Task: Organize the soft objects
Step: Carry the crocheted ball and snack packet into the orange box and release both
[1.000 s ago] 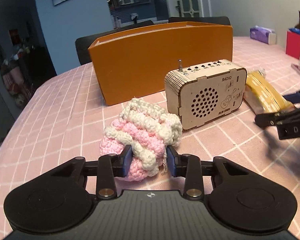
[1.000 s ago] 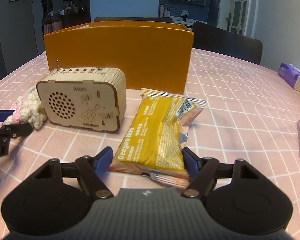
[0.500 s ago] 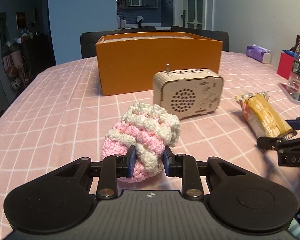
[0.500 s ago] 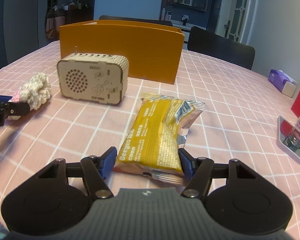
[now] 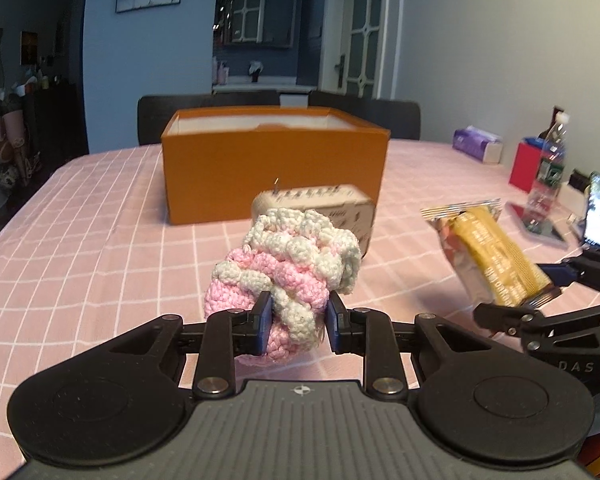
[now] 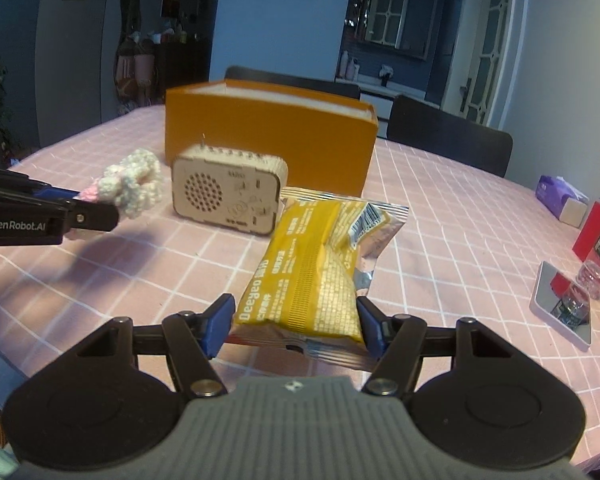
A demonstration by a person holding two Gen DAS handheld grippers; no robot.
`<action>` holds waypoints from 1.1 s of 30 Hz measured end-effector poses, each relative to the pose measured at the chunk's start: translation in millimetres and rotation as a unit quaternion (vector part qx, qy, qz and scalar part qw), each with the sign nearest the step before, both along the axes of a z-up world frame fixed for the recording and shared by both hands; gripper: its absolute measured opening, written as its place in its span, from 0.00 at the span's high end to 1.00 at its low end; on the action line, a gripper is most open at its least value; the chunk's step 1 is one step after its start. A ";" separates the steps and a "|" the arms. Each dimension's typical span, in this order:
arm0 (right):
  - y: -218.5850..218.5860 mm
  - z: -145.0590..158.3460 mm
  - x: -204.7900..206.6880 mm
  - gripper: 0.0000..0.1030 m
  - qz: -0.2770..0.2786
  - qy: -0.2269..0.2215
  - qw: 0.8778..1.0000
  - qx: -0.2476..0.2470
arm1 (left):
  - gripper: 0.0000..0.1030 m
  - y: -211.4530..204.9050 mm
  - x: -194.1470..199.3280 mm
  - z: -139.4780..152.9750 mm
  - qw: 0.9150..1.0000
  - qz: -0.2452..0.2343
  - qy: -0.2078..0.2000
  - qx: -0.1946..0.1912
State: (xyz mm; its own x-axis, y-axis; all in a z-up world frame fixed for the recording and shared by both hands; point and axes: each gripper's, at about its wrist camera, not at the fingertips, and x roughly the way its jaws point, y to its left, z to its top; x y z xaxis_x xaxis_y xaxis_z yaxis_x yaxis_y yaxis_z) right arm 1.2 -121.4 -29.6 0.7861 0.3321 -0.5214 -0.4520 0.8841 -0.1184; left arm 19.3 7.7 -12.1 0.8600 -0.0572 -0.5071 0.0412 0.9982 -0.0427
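A pink and white crochet pouch (image 5: pixel 288 264) is pinched between the blue pads of my left gripper (image 5: pixel 298 312), which is shut on it and holds it above the pink checked tablecloth (image 5: pixel 100 248). My right gripper (image 6: pixel 296 320) is shut on a yellow snack packet (image 6: pixel 320 256), also off the cloth. From the right wrist view the left gripper (image 6: pixel 100 206) and the pouch (image 6: pixel 136 184) hang at the left, with a shadow under them. The packet (image 5: pixel 492 256) and right gripper (image 5: pixel 516 296) show at the right of the left wrist view. An open orange box (image 5: pixel 276 172) stands behind.
A wooden radio (image 6: pixel 228 196) stands in front of the orange box (image 6: pixel 268 136). At the right edge are a purple tissue pack (image 5: pixel 478 146), a water bottle (image 5: pixel 548 172), a red box (image 5: pixel 524 168), a phone (image 5: pixel 598 216) and a white tray (image 6: pixel 560 308). Dark chairs (image 6: pixel 448 140) line the far side.
Both grippers rose and drew back from the box and radio, lifting the pouch and the packet off the cloth. Both pairs of jaws narrowed onto their loads.
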 end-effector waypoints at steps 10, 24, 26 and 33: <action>-15.2 57.6 -8.4 0.37 0.047 -0.043 0.998 0.021 | 0.71 -1.1 -3.2 39.1 0.998 -0.029 -0.050 -0.007; -3.5 148.8 58.5 0.37 0.123 -0.094 0.988 -0.009 | 0.71 2.1 43.5 108.2 0.989 -0.078 -0.122 0.041; 2.0 156.6 80.9 0.37 0.128 -0.091 0.987 -0.011 | 0.71 6.0 60.7 115.3 0.989 -0.079 -0.118 0.039; 25.6 162.9 185.7 0.37 0.127 -0.030 0.991 0.002 | 0.71 38.1 138.1 132.1 0.996 -0.065 -0.066 0.002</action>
